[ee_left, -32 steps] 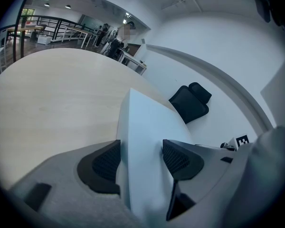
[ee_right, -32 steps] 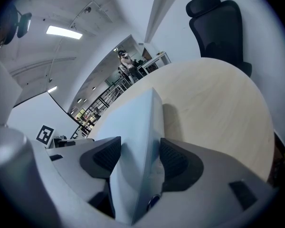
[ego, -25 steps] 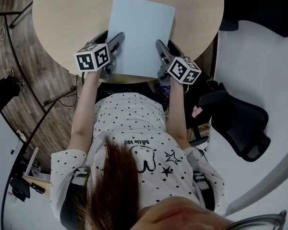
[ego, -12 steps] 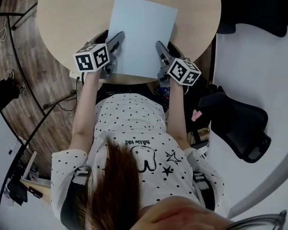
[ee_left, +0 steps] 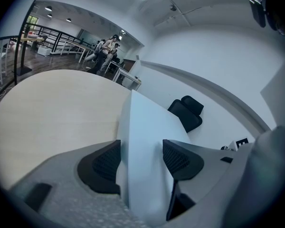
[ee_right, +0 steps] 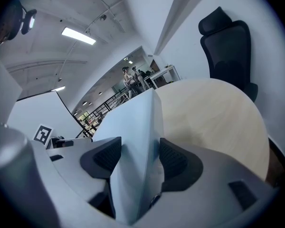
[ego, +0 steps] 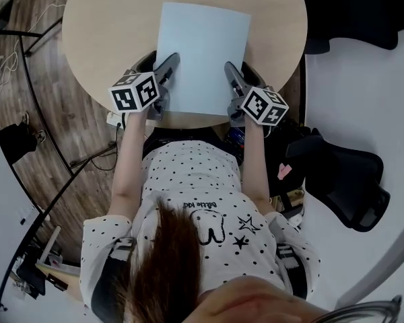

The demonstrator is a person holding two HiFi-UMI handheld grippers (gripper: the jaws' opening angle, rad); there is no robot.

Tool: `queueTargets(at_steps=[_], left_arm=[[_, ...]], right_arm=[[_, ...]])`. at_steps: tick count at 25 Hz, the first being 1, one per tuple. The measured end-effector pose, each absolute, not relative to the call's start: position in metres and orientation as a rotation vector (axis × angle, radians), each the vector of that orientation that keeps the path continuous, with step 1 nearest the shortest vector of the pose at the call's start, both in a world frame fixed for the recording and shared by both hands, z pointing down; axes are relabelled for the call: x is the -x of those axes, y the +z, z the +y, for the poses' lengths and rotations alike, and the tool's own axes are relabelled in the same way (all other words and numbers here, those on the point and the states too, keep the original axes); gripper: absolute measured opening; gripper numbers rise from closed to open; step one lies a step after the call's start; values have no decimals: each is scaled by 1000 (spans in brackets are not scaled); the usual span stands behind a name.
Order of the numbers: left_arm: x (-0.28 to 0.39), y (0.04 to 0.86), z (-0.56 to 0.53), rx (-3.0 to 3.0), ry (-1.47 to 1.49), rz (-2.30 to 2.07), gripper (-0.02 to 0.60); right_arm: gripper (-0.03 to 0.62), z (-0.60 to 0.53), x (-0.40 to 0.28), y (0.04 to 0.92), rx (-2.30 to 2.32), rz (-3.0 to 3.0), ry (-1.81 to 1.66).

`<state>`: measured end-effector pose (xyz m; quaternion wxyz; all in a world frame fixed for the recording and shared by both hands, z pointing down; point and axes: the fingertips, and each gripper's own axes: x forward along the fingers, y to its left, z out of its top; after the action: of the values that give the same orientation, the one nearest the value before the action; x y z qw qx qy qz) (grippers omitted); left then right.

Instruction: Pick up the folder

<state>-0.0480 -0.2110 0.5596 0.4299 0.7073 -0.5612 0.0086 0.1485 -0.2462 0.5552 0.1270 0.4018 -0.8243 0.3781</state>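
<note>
A light blue folder (ego: 202, 52) lies flat over the near half of the round wooden table (ego: 108, 25). My left gripper (ego: 167, 67) is at its near left edge and my right gripper (ego: 230, 74) at its near right edge. In the left gripper view the folder (ee_left: 142, 137) fills the gap between the black pads (ee_left: 104, 163) of the left gripper (ee_left: 141, 158), which press on it from both sides. The right gripper view shows the folder (ee_right: 133, 132) as a ridge clamped in the right gripper (ee_right: 140, 158). Both grippers are shut on it.
The person sits at the table's near edge. A black office chair (ego: 350, 180) stands to the right and dark chairs (ego: 363, 12) at the far right. Black railing and cables (ego: 27, 79) run along the wooden floor on the left.
Both grippers keep the same hold at the folder's near edges. The whole scene has shifted slightly down and right in the head view.
</note>
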Motion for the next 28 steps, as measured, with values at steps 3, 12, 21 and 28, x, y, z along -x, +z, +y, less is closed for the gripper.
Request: queueTargets(at_steps=[3, 12, 21, 28], left_arm=[[50, 553, -212, -1773, 10, -1411, 276], [58, 530, -217, -1799, -38, -1457, 276], [59, 510, -218, -1830, -60, -1488, 276], [62, 494, -217, -1861, -87, -1510, 276]], right_arm=[[255, -250, -146, 547, -1171, -2418, 1077], [253, -257, -138, 524, -1180, -2471, 1021], [252, -259, -138, 504, -1189, -2510, 980], [250, -258, -134, 490, -1194, -2541, 943]])
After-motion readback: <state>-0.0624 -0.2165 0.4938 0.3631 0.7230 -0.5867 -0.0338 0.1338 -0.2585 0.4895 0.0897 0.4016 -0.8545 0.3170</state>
